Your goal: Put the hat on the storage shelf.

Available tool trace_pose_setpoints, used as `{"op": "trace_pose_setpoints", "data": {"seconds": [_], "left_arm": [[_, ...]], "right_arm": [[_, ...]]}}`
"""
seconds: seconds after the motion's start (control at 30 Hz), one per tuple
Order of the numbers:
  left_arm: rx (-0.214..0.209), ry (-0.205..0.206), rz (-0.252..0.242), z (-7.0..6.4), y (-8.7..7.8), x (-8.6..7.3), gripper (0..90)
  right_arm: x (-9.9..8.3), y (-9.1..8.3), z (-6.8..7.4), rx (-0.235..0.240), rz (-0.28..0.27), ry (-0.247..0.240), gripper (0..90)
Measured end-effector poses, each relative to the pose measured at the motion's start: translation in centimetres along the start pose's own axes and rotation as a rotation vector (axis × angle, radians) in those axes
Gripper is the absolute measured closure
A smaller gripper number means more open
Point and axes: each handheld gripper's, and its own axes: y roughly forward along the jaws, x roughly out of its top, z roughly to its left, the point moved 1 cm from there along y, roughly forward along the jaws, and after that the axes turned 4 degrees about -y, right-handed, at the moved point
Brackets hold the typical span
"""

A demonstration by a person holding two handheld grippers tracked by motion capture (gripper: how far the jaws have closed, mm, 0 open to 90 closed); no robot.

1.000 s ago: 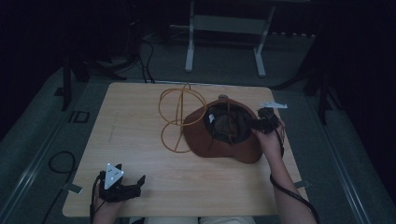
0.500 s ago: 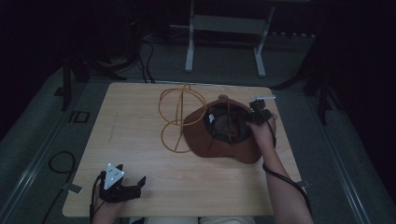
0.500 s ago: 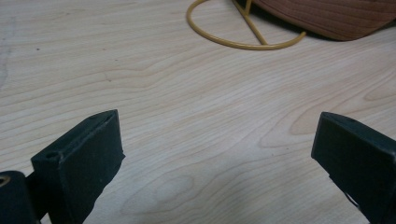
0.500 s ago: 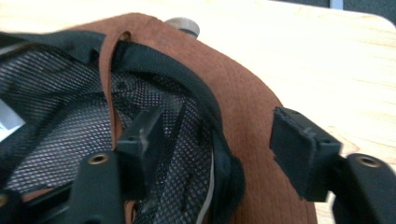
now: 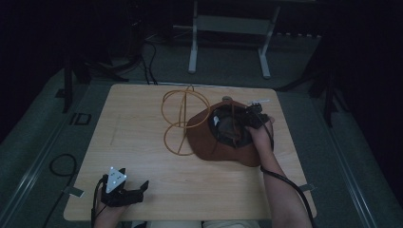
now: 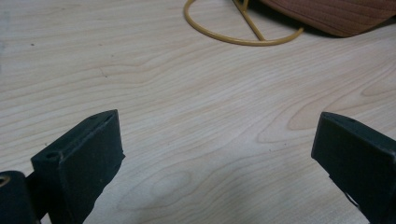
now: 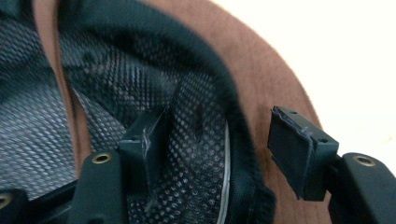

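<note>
My right gripper [image 5: 248,118] reaches over the brown hat [image 5: 223,142], which lies upside down on the right half of the bench [image 5: 142,142] beside the yellow wire stand [image 5: 183,118]. Its fingers [image 7: 299,154] are apart, straddling the hat's black inner rim [image 7: 243,140], one inside against the mesh lining, one outside over the brim. Since a second ago this hand has shifted left, in over the crown opening. My left gripper [image 5: 124,195] rests at the bench's near edge, fingers [image 6: 84,158] wide apart, unchanged.

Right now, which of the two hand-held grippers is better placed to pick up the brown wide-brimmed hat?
The right gripper. Its open jaws straddle the brown wide-brimmed hat at its dark inner band, one jaw inside against the mesh lining, one over the brim. The left gripper rests open near the wooden table's front edge, far from the hat.
</note>
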Motion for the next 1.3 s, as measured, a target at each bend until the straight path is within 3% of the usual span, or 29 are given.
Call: {"op": "trace_pose_setpoints", "data": {"seconds": [0.1,0.23,0.3,0.4,0.43,0.57,0.63,0.8,1.03,1.17,1.3], "left_arm": [[-0.001,0.001,0.000,0.0,-0.1,0.0,2.5],[-0.004,-0.005,-0.006,0.1,-0.2,0.0,2.5],[-0.002,-0.007,-0.003,0.1,-0.1,-0.1,2.5],[-0.005,-0.008,0.003,0.1,-0.1,-0.1,2.5],[-0.010,-0.006,0.003,0.1,-0.1,-0.1,2.5],[-0.001,-0.001,0.006,0.1,0.0,-0.1,2.5],[-0.001,0.000,0.006,0.1,0.0,-0.1,2.5],[-0.013,0.008,0.019,-0.1,0.1,-0.1,2.5],[-0.032,-0.004,0.014,-0.7,-0.1,0.3,3.0],[-0.049,0.019,0.021,-1.4,-0.1,0.7,3.0],[-0.061,0.030,0.018,-2.1,-0.4,1.1,4.5]], "right_arm": [[-0.4,0.6,0.3,-0.022,0.009,0.012,38.3],[-0.8,1.1,1.3,-0.109,0.026,-0.081,48.7],[-0.9,1.2,1.6,-0.134,0.022,-0.067,54.9],[-1.0,0.8,1.5,-0.178,0.030,-0.044,79.8],[-0.9,0.5,1.4,-0.187,0.018,-0.041,82.2],[-0.6,-1.2,0.4,-0.160,-0.047,0.041,84.2],[-0.5,-1.7,0.1,-0.153,-0.063,0.050,84.3],[-0.3,-5.0,-1.3,-0.114,-0.161,0.099,84.4],[-1.5,-8.6,-2.1,-0.081,-0.270,0.108,84.5],[-2.2,-11.2,-2.3,-0.085,-0.378,0.101,84.6],[-2.8,-13.3,-2.2,-0.079,-0.420,0.082,84.6]]}}
